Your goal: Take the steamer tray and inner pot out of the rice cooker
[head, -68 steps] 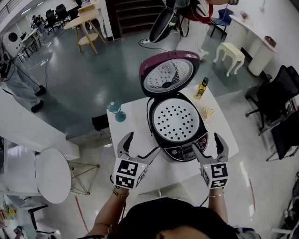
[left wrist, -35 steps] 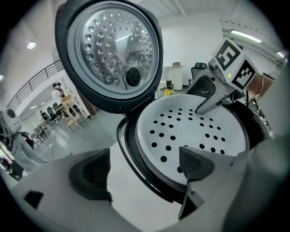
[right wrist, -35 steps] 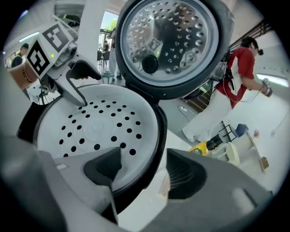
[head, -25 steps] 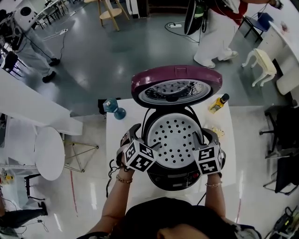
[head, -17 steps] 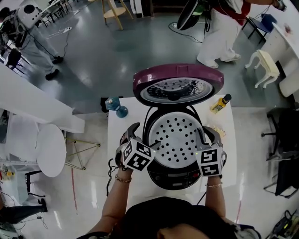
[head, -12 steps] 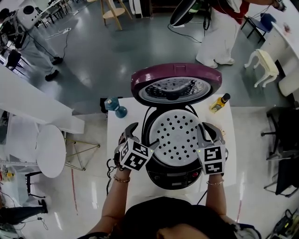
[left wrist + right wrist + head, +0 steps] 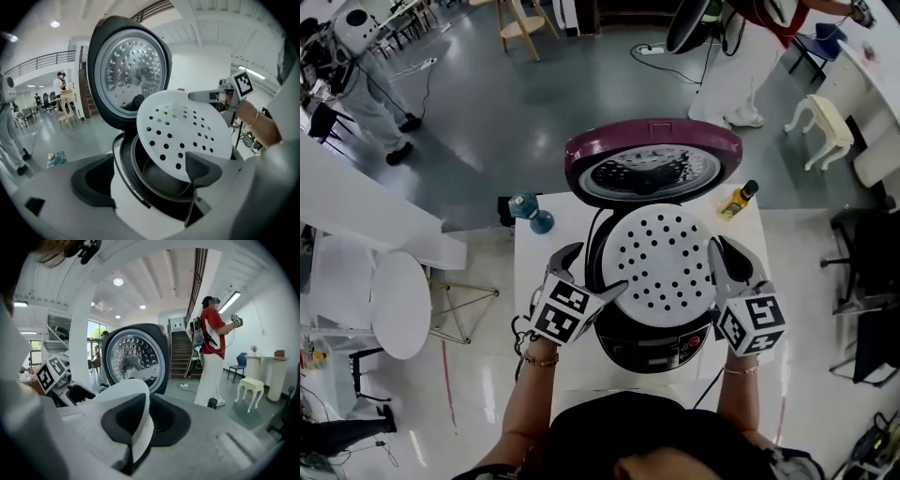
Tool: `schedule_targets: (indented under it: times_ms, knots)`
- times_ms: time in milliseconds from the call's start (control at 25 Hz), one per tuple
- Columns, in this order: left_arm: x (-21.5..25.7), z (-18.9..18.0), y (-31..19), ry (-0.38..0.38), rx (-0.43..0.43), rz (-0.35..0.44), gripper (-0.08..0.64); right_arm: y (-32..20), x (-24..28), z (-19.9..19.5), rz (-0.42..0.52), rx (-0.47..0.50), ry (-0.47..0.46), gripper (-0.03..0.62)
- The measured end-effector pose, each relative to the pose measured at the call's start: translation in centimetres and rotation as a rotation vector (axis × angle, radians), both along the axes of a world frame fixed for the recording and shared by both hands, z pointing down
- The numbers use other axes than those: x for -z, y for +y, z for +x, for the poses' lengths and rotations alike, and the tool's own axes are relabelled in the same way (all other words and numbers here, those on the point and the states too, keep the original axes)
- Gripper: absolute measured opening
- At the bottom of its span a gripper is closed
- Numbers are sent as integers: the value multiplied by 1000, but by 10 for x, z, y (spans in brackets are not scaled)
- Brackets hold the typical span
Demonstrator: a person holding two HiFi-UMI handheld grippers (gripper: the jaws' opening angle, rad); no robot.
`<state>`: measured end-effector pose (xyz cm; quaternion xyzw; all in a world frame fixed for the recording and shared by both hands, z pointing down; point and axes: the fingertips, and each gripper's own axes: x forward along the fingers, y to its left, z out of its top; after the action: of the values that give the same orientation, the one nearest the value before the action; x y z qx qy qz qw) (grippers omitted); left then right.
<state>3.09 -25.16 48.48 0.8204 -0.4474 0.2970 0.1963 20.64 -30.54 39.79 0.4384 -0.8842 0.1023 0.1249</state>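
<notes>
A rice cooker [image 7: 652, 342] stands on the white table [image 7: 539, 253] with its purple lid [image 7: 652, 155] raised. The white perforated steamer tray [image 7: 661, 261] hangs tilted above the cooker's mouth. My right gripper [image 7: 719, 248] grips its right rim, jaws closing on the thin edge [image 7: 140, 413]. My left gripper [image 7: 592, 269] stands open at the cooker's left side. In the left gripper view its right pad [image 7: 197, 166] lies against the tray's [image 7: 183, 126] lower edge. The dark inner pot [image 7: 159, 176] shows beneath the tray, inside the cooker.
A yellow oil bottle [image 7: 737, 199] stands right of the lid and a teal bottle [image 7: 528, 210] at the table's back left corner. A round white table [image 7: 398, 314] is to the left, a white stool [image 7: 820, 117] far right. A person in red [image 7: 211, 343] stands behind.
The right gripper has closed on the tray's right rim and risen, lifting and tilting the tray out of the cooker. The left gripper has risen slightly at the tray's left edge.
</notes>
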Motion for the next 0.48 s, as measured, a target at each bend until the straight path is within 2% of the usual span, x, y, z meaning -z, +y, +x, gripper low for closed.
schedule_targets:
  times_ms: [120, 200, 240, 280, 320, 480]
  knots:
    - [13, 3, 11, 76, -34, 0, 471, 12, 20, -11, 23, 9, -49, 31]
    - [21, -5, 18, 73, -37, 15, 448, 21, 31, -24, 45, 18, -64, 31]
    - [25, -10, 22, 68, -32, 28, 383, 25, 36, -30, 57, 21, -68, 31]
    - [30, -16, 25, 75, -20, 41, 268, 30, 41, -37, 69, 21, -69, 31]
    - [34, -22, 30, 89, -3, 46, 189, 34, 45, -43, 79, 21, -70, 31]
    - [43, -53, 49, 128, 79, 46, 145, 54, 53, -71, 87, 58, -96, 31]
